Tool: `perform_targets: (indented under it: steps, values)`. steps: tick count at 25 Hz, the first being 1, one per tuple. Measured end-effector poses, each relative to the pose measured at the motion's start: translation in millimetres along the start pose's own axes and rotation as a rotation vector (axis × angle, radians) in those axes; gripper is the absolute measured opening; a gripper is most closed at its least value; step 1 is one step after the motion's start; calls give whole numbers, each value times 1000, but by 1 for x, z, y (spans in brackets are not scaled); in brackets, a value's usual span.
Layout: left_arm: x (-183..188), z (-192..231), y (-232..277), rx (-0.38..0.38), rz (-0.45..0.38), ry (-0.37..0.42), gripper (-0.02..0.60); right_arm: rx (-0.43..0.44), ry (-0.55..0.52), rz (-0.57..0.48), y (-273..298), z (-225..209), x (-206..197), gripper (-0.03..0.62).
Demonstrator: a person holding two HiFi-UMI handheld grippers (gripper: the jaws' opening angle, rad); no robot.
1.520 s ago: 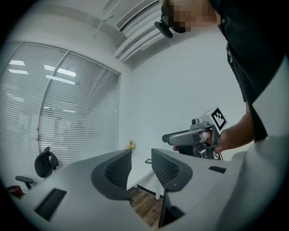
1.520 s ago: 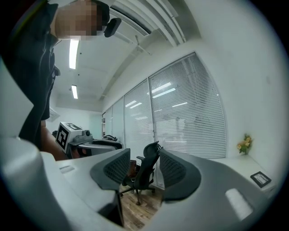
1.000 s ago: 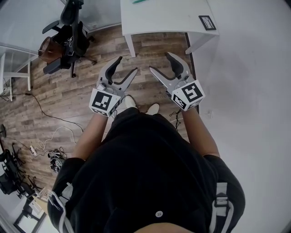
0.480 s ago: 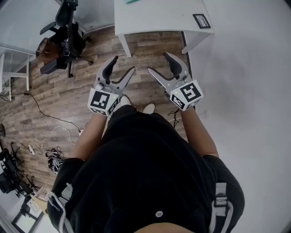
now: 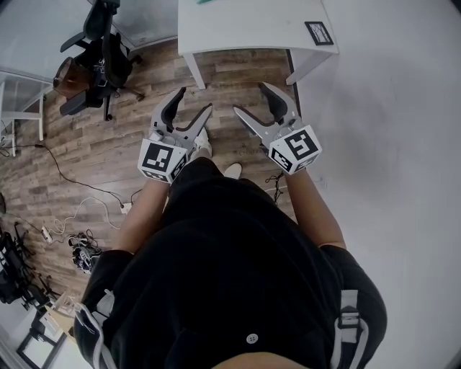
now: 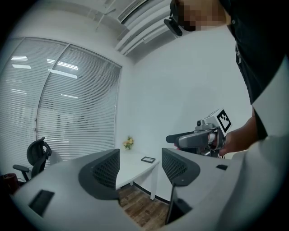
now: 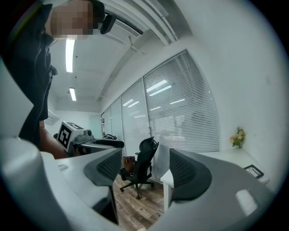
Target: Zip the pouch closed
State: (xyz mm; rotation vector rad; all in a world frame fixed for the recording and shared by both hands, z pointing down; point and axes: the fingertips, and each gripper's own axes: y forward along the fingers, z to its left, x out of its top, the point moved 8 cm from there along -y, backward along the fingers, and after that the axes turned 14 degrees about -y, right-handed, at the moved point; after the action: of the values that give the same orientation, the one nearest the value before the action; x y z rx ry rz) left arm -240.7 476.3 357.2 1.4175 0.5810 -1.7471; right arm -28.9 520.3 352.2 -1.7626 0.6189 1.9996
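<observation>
No pouch shows clearly in any view. A teal sliver (image 5: 207, 2) lies at the far edge of the white table (image 5: 252, 29); I cannot tell what it is. My left gripper (image 5: 193, 102) is held level over the wooden floor, short of the table, jaws wide apart and empty. My right gripper (image 5: 251, 99) hangs beside it, also open and empty. In the left gripper view my left gripper (image 6: 141, 167) frames the table's corner (image 6: 135, 163), with the right gripper (image 6: 198, 137) off to the right. The right gripper view shows my right gripper (image 7: 144, 170) empty, the left gripper (image 7: 90, 143) at left.
A small black-framed card (image 5: 319, 33) sits on the table's right end, and a little flower pot (image 7: 238, 135) stands at its back. A black office chair (image 5: 101, 58) stands at far left by the window blinds. Cables (image 5: 79, 245) trail across the floor. A white wall runs along the right.
Both grippers have drifted a little forward toward the table as the person steps. Their jaws stay apart and empty.
</observation>
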Motion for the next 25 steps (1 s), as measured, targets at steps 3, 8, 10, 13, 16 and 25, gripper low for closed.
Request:
perform_targets:
  steps: [3,8,10,13,16,25]
  values:
    - [-1,13,13,-6,1,-5,284,0,-4,3,12,-10,-2,336]
    - [12,52,38,-15,1,-9,284,-19,-5,12,50,-32,-5,336]
    - [18,69,52,-23,4,-11,284,-25,-7,18,67,-46,-7,336]
    - [28,96,71,-34,21,-14,284,-29,-12,30,96,-67,-7,334]
    - [41,125,89,-32,31,-18,284,-25,-14,38,129,-84,-5,334]
    - [69,204,132,-94,40,-16,272,-45,-34,73,213,-115,1,334]
